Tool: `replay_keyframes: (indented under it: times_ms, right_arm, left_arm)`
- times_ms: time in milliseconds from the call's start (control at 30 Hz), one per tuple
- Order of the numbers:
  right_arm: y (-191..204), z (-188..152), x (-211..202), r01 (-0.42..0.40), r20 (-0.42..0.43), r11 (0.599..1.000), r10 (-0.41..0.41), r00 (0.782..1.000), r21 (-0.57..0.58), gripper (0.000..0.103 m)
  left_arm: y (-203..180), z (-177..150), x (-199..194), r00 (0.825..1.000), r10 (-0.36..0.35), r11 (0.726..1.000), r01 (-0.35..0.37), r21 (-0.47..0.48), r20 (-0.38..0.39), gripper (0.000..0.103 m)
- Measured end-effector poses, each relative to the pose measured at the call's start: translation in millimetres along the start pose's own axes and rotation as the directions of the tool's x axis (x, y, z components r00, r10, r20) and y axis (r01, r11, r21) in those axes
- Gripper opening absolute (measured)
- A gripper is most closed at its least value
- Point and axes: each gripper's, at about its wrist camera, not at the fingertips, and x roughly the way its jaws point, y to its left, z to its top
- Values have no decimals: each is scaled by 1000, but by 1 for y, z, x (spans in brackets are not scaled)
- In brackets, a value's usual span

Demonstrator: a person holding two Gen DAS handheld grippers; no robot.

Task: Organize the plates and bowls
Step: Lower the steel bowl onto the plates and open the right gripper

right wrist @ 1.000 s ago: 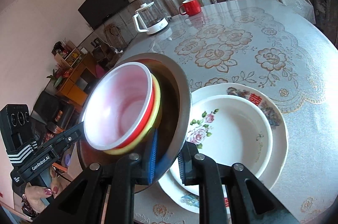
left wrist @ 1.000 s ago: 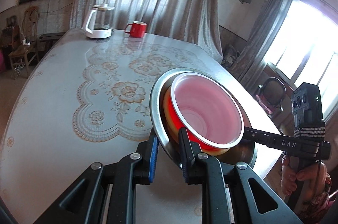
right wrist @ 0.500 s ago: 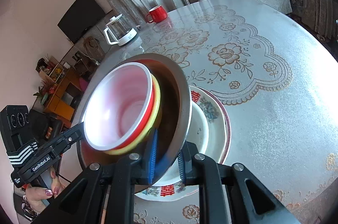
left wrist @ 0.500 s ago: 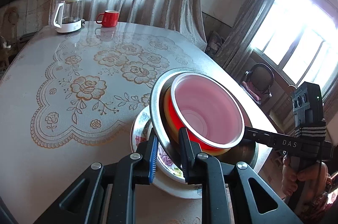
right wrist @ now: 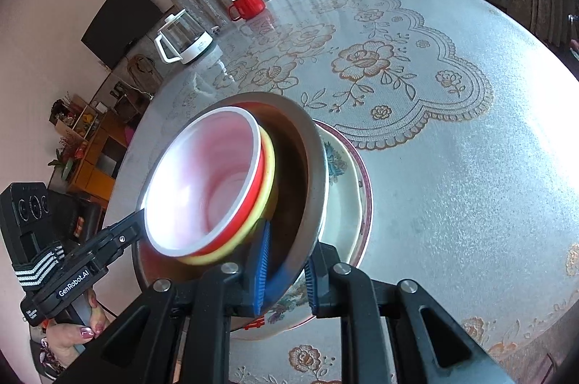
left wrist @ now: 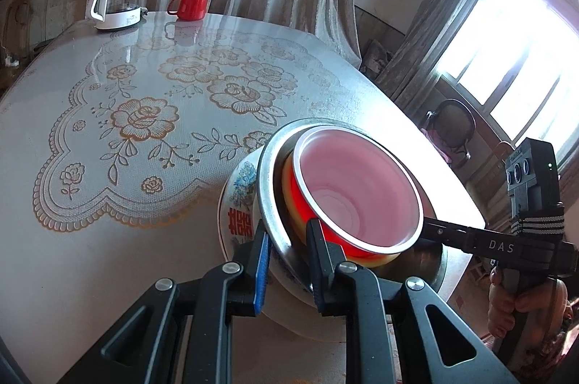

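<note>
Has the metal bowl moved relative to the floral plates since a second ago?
Yes. The metal bowl, clamped by both grippers, has shifted over the floral plates, covering most of them; only their far rim shows.

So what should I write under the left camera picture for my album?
Two grippers hold a metal bowl of nested plastic bowls over flowery plates.
</note>
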Motion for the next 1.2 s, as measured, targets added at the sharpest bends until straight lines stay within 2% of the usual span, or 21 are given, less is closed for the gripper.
replay_keyframes:
  times_ms: [467, 767, 1000, 1100, 1200]
  right_arm:
    - [-1, -4, 2, 16, 18, 1000, -16, 1000, 6, 17]
    - [0, -8, -7, 17, 55, 1000, -17, 998, 6, 25]
    - [-3, -10, -17, 35, 98, 999, -36, 995, 16, 26]
    - [-1, -13, -23, 56, 125, 998, -56, 991, 2, 28]
    - [1, -18, -28, 80, 144, 997, -78, 987, -11, 28]
  left_arm:
    - [4, -7, 3, 1000, 6, 1000, -6, -22, 7, 20]
    - [1, -10, -2, 1000, 12, 1000, -12, -19, 19, 24]
    - [3, -17, -14, 999, 24, 999, -23, -28, 40, 34]
    - [4, -21, -22, 998, 41, 999, -39, -30, 58, 47]
    - [3, -26, -31, 996, 53, 998, -51, -27, 72, 49]
